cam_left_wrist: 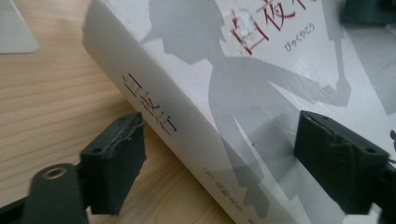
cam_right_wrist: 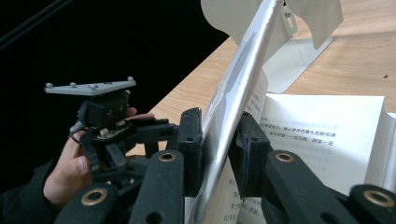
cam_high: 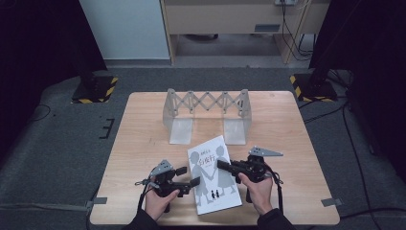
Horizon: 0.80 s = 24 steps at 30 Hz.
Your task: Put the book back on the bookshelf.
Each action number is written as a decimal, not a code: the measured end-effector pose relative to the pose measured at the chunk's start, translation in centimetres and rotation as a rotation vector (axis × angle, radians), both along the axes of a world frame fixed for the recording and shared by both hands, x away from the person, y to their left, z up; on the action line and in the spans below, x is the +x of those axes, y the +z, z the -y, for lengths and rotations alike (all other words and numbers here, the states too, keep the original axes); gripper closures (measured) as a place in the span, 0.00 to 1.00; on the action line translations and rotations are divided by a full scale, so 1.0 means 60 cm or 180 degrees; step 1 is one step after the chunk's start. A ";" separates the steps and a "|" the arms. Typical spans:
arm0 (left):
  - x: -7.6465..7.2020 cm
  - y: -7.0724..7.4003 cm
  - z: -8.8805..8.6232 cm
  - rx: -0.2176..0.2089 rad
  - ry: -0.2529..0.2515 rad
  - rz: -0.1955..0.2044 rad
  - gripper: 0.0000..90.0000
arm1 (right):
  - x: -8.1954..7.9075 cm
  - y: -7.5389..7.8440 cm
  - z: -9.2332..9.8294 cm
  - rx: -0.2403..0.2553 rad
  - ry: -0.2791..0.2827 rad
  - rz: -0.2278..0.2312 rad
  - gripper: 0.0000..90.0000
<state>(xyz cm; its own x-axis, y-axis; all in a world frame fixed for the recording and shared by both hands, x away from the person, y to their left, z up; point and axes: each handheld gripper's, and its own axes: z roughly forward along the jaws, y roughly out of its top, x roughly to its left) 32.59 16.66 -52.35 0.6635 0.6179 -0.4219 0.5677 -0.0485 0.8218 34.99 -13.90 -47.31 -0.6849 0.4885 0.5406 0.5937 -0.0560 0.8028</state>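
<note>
Right tool (cam_right_wrist: pixel 219 154) pinches the front cover (cam_right_wrist: pixel 243 79) of the book (cam_high: pixel 214 173); its jaws are clamped on both faces of the cover, which stands lifted at a steep tilt in the right gripper view, with an open printed page (cam_right_wrist: pixel 322 135) lying beneath it. Left tool (cam_left_wrist: pixel 219 158) is at the book's spine side, jaws spread wide: one pad sits over the bare wood just beside the spine (cam_left_wrist: pixel 154 112), the other over the front cover, neither visibly pressing. The spine carries dark red characters; the cover is white with grey figure silhouettes and a red title. In the high view the book lies on the near half of the wooden counter (cam_high: pixel 143 134), slightly turned, between the two tools, left tool (cam_high: pixel 173 181) at its left edge and right tool (cam_high: pixel 229 166) reaching in from its right edge. A hand grips each tool from the bottom of that view, left hand (cam_high: pixel 158 201) and right hand (cam_high: pixel 258 189), dark sleeves at the wrists. Behind the book, toward the far side of the counter, stands a grey expandable book rack (cam_high: pixel 207 114) with scissor-lattice links and two upright end plates, well apart from the tools. The right gripper view also shows the left tool farther off with its grey three-cornered plate on top.
</note>
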 end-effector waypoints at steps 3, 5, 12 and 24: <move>0.002 -0.004 0.005 -0.0043 -0.0038 -0.0025 0.09 | 0.000 0.002 0.004 0.0015 0.0029 0.0035 0.84; 0.005 -0.008 0.006 -0.0064 -0.0078 -0.0018 0.05 | -0.001 0.003 0.004 0.0022 0.0045 0.0047 0.84; 0.006 -0.020 0.017 -0.0145 -0.0187 -0.0078 0.00 | 0.006 -0.011 0.009 0.0080 0.0067 -0.0010 0.84; 0.011 -0.035 0.015 -0.0406 -0.0288 -0.0331 0.00 | 0.007 -0.018 0.014 0.0138 0.0115 -0.0015 0.84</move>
